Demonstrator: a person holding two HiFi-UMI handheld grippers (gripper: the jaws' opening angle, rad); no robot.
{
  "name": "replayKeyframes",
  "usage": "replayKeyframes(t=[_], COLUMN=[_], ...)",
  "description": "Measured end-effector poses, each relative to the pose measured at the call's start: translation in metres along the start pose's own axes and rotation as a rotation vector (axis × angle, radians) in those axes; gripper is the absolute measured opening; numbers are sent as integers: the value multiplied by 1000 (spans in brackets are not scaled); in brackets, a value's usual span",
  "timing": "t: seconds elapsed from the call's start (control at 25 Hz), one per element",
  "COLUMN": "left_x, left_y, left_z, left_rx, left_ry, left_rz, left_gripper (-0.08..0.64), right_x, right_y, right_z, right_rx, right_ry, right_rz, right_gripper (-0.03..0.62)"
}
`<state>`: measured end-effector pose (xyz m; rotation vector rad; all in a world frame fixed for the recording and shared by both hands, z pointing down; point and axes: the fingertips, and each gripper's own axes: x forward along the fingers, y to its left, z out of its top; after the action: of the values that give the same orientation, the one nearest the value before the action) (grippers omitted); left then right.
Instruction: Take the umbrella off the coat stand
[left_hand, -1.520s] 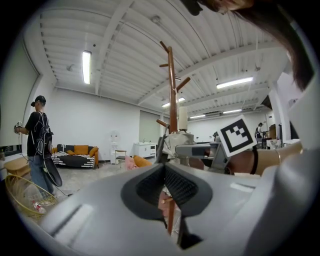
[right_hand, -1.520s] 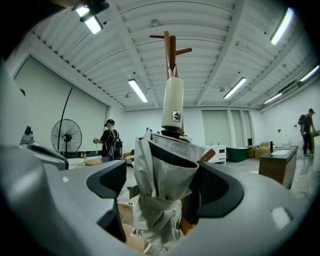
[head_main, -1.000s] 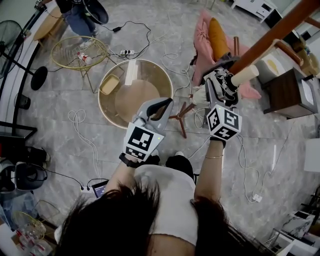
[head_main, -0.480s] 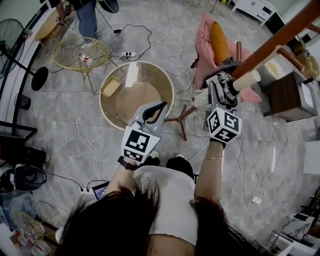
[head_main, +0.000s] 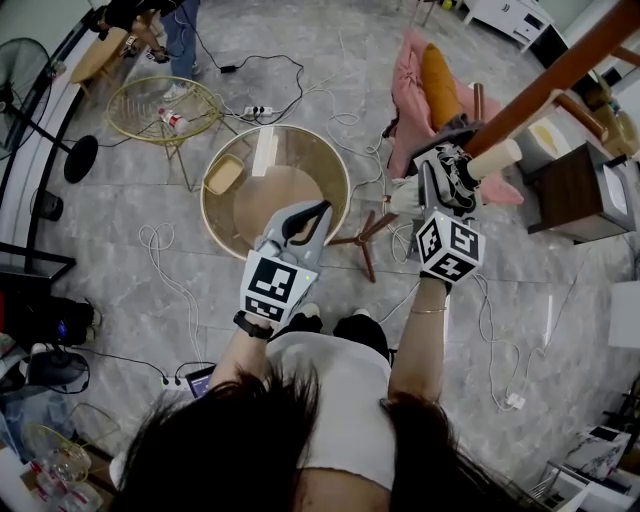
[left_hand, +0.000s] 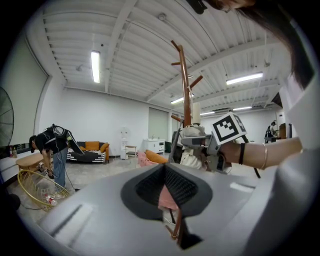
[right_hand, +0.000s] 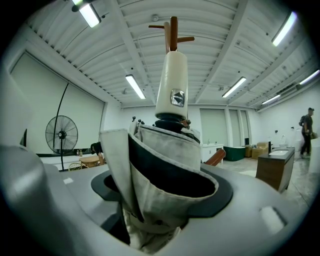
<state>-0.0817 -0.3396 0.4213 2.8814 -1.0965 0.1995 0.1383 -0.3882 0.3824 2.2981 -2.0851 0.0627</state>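
A folded grey-white umbrella (head_main: 447, 160) with a cream handle (head_main: 495, 158) hangs against the brown coat stand pole (head_main: 560, 70). My right gripper (head_main: 440, 172) is held level around the bundled canopy. Its jaws are closing, and the cloth (right_hand: 165, 160) fills the space between them and bunches against the pads. The handle (right_hand: 172, 85) rises above the cloth, with the stand's pegs (right_hand: 172, 27) over it. My left gripper (head_main: 322, 208) hangs lower left, apart from the umbrella, its tips together on nothing. The left gripper view shows the right gripper (left_hand: 200, 145) on the umbrella (left_hand: 192, 156).
The stand's wooden feet (head_main: 365, 235) spread on the floor below my hands. A round glass table (head_main: 222, 215) stands beside them, a yellow wire table (head_main: 160, 100) beyond. A pink chair (head_main: 410, 70) and dark cabinet (head_main: 575, 185) lie right. Cables cross the floor; a person (head_main: 150, 15) bends at far left.
My left gripper drifted a little toward the lower left. The right gripper stayed round the umbrella. The person at the back moved further up the view.
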Motion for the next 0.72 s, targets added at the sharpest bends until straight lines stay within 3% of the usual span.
replayKeyframes(t=[0.28, 0.72], left_x=[-1, 2], left_y=[-1, -17], left_z=[4, 13], left_rx=[1, 4], left_ry=[-6, -22], left_rz=[-9, -49], left_gripper=[57, 57], right_x=[-6, -37], right_y=[0, -8], right_z=[3, 28], right_rx=[9, 34], right_ry=[11, -52], right_rz=[-12, 0], right_gripper=[318, 313])
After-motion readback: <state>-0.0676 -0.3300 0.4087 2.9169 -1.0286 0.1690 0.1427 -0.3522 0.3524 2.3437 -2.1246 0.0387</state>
